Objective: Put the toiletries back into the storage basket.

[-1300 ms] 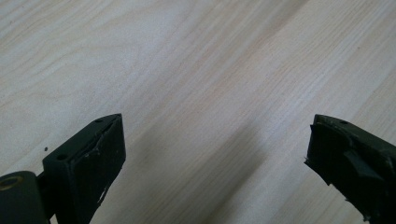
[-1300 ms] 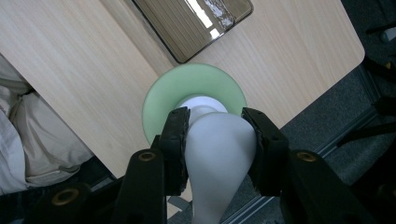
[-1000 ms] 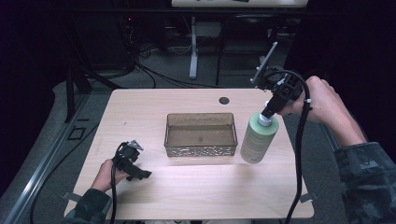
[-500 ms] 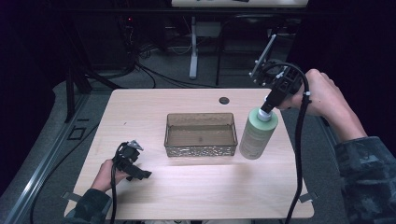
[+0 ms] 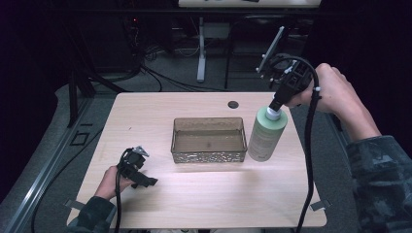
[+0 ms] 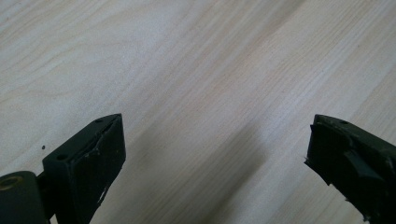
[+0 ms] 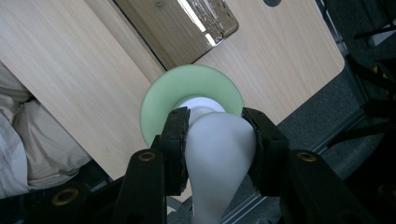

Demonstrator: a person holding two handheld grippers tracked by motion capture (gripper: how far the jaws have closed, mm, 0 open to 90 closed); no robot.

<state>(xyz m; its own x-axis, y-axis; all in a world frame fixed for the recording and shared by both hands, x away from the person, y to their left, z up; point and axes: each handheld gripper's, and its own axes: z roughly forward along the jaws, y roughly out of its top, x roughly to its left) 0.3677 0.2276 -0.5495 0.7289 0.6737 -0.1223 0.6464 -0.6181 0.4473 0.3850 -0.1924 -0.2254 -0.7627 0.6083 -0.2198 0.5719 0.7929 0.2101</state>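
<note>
A pale green bottle (image 5: 265,135) with a white pump top stands tilted at the table's right, beside the tray. My right gripper (image 5: 276,108) comes down on it from above, shut on the white pump head (image 7: 218,154); the green shoulder (image 7: 159,105) shows below the pads. A clear brownish tray (image 5: 209,140) sits in the middle of the wooden table (image 5: 145,116). My left gripper (image 5: 145,180) rests low at the table's front left, held in a hand. Its jaws stand wide open over bare wood (image 6: 210,93) with nothing between them.
A small dark round hole (image 5: 233,104) marks the table's far edge. Black cables trail from both grippers. Beyond the table, the dark floor holds stands and wires. A sleeve reaches in at the right.
My right gripper has moved slightly left and toward the far side with the bottle, which now leans more. The left gripper has stayed put.
</note>
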